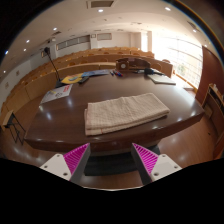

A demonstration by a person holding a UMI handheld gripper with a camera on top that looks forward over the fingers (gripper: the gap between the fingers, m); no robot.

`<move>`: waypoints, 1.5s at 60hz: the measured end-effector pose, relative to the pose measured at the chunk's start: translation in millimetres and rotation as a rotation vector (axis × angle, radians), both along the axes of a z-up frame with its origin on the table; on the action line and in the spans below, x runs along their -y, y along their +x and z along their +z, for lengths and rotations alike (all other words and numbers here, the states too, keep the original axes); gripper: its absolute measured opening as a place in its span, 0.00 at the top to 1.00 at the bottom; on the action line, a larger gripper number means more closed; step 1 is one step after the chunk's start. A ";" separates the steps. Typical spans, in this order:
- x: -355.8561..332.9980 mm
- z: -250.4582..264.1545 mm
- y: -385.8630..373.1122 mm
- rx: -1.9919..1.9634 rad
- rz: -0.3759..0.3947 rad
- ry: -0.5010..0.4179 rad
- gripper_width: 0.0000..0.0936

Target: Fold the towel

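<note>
A beige towel (124,112) lies folded in a flat rectangle on a dark brown wooden table (60,125), a little beyond my fingers and slightly to the right. My gripper (111,160) hovers over the table's near edge, well short of the towel. Its two fingers stand wide apart, pink pads (74,157) facing each other, with nothing between them.
Behind the table run rows of wooden desks (95,65) with papers and small items (57,93) on them. A window (185,50) lights the right side. A wooden chair or door panel (210,75) stands at the right.
</note>
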State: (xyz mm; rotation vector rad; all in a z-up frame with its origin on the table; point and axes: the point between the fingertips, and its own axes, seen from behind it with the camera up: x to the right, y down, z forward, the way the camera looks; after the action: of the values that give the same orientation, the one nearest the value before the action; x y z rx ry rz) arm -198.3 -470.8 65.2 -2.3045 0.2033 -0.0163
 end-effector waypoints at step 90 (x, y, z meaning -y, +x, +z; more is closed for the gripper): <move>-241.8 2.4 108.9 -0.112 0.086 0.135 0.60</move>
State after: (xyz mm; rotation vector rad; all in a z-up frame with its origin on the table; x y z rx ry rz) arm -89.4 -229.0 67.6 -2.1789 0.1569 0.1663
